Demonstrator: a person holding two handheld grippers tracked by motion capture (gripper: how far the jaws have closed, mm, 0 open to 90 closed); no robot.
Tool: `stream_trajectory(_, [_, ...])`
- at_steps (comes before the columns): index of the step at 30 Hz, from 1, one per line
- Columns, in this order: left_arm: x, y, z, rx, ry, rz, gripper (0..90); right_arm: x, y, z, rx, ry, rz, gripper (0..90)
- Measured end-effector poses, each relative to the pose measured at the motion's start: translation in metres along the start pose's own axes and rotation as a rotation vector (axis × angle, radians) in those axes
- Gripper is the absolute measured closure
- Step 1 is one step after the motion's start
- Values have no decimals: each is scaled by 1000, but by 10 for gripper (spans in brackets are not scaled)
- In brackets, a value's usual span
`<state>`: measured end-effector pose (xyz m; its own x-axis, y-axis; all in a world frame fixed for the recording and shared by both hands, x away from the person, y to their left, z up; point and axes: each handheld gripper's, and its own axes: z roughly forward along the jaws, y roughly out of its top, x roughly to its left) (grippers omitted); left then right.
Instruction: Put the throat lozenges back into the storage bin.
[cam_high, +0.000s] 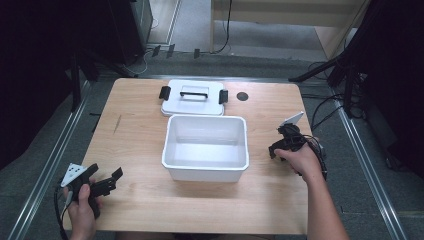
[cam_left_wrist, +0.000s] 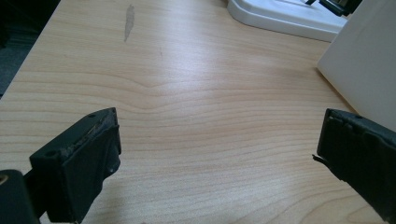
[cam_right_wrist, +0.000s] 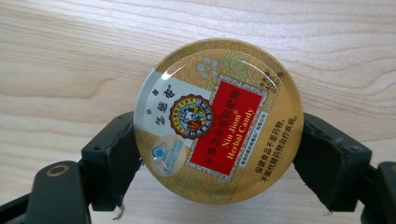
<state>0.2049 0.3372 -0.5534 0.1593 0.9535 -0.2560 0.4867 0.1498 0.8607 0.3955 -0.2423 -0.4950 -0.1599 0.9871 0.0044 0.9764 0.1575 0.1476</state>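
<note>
A round gold candy tin with a red label sits between the two jaws of my right gripper, which press on its left and right sides just above the wooden table. In the high view my right gripper is to the right of a white open bin. The bin's white lid, with black latches and a handle, lies flat behind it. My left gripper rests low near the table's front left corner, jaws wide apart with bare wood between them; its own view shows the bin's wall at right.
The wooden table has a dark round hole near its back edge and a grey smudge on its left side. Metal rails and cables run along the floor on both sides.
</note>
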Motion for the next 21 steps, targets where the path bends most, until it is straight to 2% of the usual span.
stream_trajectory(5, [0,0,0,0,0,1,3,5,-2,-16,-26,23,-45,207])
stream_trajectory(7, [0,0,0,0,-1,0,3,5,-3,-18,-26,28,-53,207])
stream_trajectory(15, [0,0,0,-1,-1,-3,3,18,-8,-32,-32,68,-137,208])
stream_trajectory(21, [0,-1,-1,-9,3,-5,3,27,-12,-53,-66,72,-190,208])
